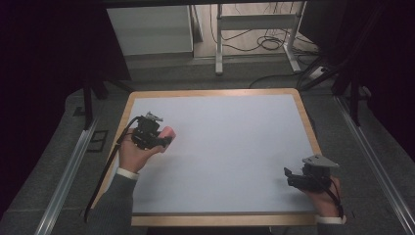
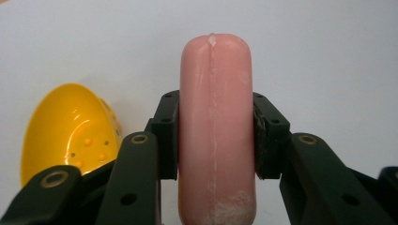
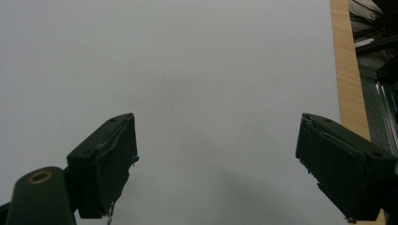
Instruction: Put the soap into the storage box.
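At the left of a white table top edged in pale wood [image 1: 215, 92], the left gripper [image 1: 164, 138] is held in a hand [image 1: 131, 152] whose grey-sleeved forearm enters from the bottom edge and angles up and to the right. Its black jaws are clamped on the sides of a smooth pink sausage-shaped cylinder [image 2: 216, 126], which stands lengthwise between the pads [image 2: 168, 136] with its rounded end projecting past them. A glossy yellow plastic bowl-like piece with small holes [image 2: 65, 129] is seen beside the left jaw in the left gripper view; whether it touches anything cannot be told. Near the table's lower right corner, the right gripper [image 1: 288, 176] is held low in the other hand [image 1: 327, 195], pointed leftward, its jaws spread wide apart over bare white surface, with nothing between them
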Tool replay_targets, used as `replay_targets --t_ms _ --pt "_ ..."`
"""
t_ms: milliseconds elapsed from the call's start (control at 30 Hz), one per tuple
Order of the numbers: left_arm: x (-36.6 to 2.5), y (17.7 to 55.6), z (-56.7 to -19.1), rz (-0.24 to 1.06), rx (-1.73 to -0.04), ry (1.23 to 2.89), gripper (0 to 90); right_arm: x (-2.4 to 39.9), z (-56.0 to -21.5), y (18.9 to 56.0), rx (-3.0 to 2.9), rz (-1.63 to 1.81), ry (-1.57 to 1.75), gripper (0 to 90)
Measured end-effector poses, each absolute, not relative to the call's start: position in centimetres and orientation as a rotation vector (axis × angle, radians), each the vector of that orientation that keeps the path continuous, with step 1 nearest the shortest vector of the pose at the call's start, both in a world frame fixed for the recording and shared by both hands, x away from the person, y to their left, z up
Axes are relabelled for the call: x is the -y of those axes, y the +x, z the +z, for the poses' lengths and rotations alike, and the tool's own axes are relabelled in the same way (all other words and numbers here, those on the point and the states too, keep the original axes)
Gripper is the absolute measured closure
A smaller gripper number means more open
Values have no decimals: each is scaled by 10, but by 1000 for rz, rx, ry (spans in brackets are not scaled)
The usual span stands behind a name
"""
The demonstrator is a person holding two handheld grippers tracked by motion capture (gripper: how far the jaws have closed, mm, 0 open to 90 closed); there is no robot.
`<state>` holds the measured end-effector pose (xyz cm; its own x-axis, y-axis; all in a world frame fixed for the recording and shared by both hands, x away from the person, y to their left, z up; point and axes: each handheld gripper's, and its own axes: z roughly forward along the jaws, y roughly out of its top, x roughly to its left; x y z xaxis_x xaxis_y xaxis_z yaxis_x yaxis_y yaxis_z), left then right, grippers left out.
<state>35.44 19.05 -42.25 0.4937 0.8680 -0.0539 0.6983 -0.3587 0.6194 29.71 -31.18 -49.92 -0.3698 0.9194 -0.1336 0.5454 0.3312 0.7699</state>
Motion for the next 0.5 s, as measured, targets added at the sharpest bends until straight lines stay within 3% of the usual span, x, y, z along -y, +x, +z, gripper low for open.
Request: replay_targets --t_ms 500 --pt "-218 363 -426 396 -1367 2124 601 308 -498 296 -2045 857 1264 129"
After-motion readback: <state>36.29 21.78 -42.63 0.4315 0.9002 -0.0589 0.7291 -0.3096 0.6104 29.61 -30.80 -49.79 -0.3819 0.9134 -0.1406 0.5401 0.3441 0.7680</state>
